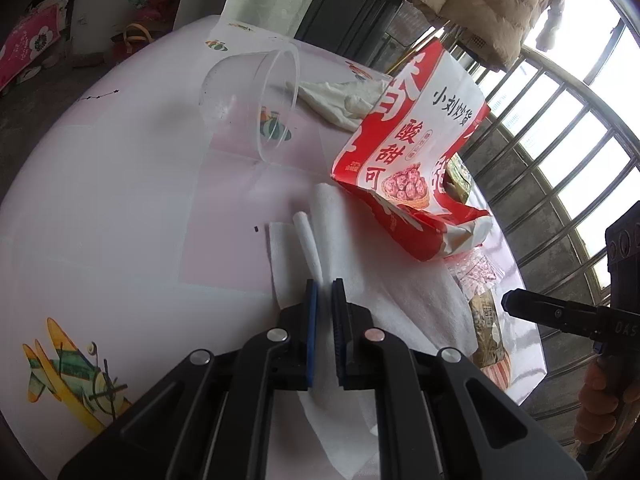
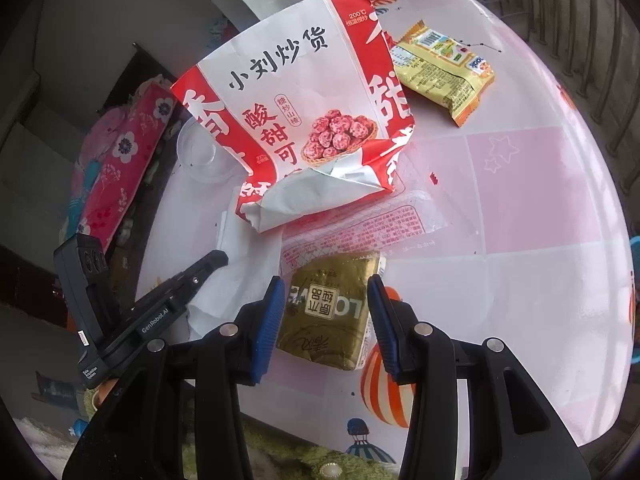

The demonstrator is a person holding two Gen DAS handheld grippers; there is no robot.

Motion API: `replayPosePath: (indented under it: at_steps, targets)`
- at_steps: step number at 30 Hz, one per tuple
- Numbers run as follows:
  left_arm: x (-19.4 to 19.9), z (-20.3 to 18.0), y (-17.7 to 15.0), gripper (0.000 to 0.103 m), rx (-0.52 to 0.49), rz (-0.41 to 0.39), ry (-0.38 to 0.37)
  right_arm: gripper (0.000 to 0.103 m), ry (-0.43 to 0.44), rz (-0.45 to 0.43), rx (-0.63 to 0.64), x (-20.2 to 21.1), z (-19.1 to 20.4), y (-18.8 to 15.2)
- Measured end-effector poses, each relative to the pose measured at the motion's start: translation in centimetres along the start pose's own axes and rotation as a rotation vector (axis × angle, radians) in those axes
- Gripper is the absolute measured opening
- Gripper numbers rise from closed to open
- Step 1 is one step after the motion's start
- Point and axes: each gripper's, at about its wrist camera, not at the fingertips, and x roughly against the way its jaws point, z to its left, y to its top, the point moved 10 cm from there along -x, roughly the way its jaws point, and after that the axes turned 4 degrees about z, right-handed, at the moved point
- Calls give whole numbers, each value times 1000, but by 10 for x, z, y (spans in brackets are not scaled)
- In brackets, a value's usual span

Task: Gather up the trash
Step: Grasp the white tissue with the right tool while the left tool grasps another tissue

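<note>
Right wrist: red-white bag (image 2: 296,108) reads "小刘炒货".

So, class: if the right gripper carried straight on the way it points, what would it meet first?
Most likely the gold packet, lying on the table right between the right gripper's open fingers. Depth is hard to judge in the fisheye view.

- Lived-in home, not a workplace.
- Desk (image 1: 120,184) under a pink cloth printed with cartoon planes and balloons.
- Puffy coat (image 1: 492,4) hangs near a barred window (image 1: 560,128).
- Floral pink bedding (image 2: 120,160) piled beside it.
</note>
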Motion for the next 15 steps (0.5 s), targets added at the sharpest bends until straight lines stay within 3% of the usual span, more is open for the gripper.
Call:
replayPosePath:
  at_steps: [3, 5, 10, 15]
  targets:
    - [6, 0, 0, 8, 8, -11, -29, 42, -6, -13, 11, 1, 0, 5]
    - [13, 1, 1, 24, 6, -30, -37, 42, -7, -22, 21, -3, 1, 7]
    - [37, -1, 10, 46, -14, -111, -50, 50, -13, -52, 63, 0, 10, 16]
    - [58, 9, 11, 48, -11, -151, -39, 51, -12, -76, 136, -4, 29, 23]
